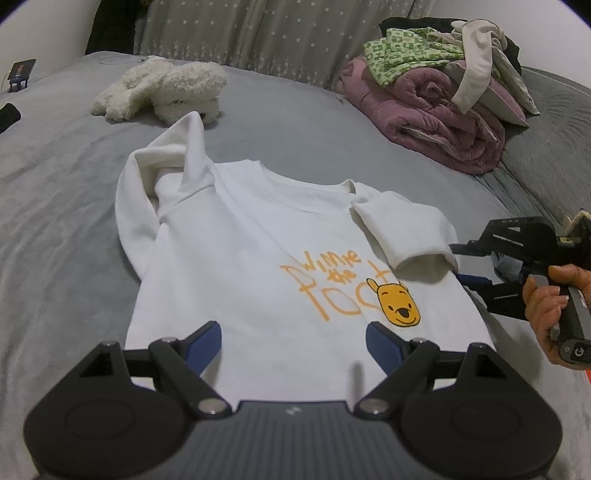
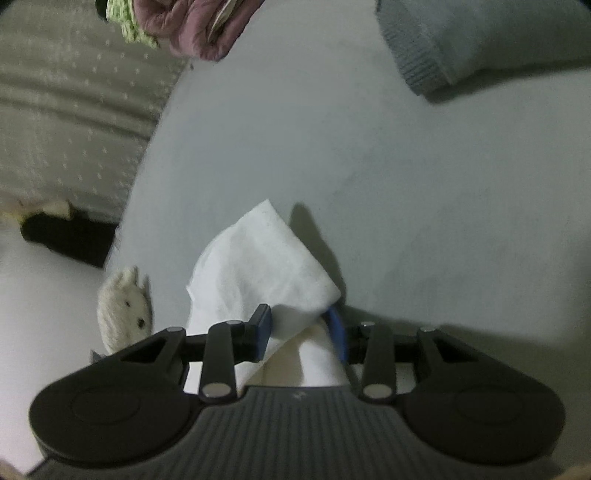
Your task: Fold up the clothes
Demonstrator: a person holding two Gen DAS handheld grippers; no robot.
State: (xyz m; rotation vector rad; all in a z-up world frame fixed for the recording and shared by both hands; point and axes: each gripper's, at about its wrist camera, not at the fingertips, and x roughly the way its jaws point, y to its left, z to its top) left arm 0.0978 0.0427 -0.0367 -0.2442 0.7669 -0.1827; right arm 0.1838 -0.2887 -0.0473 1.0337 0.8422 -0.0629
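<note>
A white sweatshirt (image 1: 236, 266) with an orange Pooh print (image 1: 400, 306) lies face up on the grey bed (image 1: 55, 206). Its left sleeve (image 1: 184, 158) is bunched upward toward the head of the bed. Its right sleeve (image 1: 402, 232) is folded across the chest. My left gripper (image 1: 295, 343) hovers open over the hem with nothing between its blue fingers (image 1: 207, 343). My right gripper (image 1: 460, 263), held by a hand (image 1: 543, 306), is at the sleeve cuff. In the right wrist view this gripper (image 2: 300, 326) is shut on a peak of the white sleeve fabric (image 2: 262, 258).
A white plush toy (image 1: 162, 88) lies beyond the collar. A pile of clothes on a rolled pink quilt (image 1: 436, 110) sits at the back right. A star-patterned headboard (image 1: 258, 33) runs behind. A grey knit garment (image 2: 480, 44) lies further on in the right wrist view.
</note>
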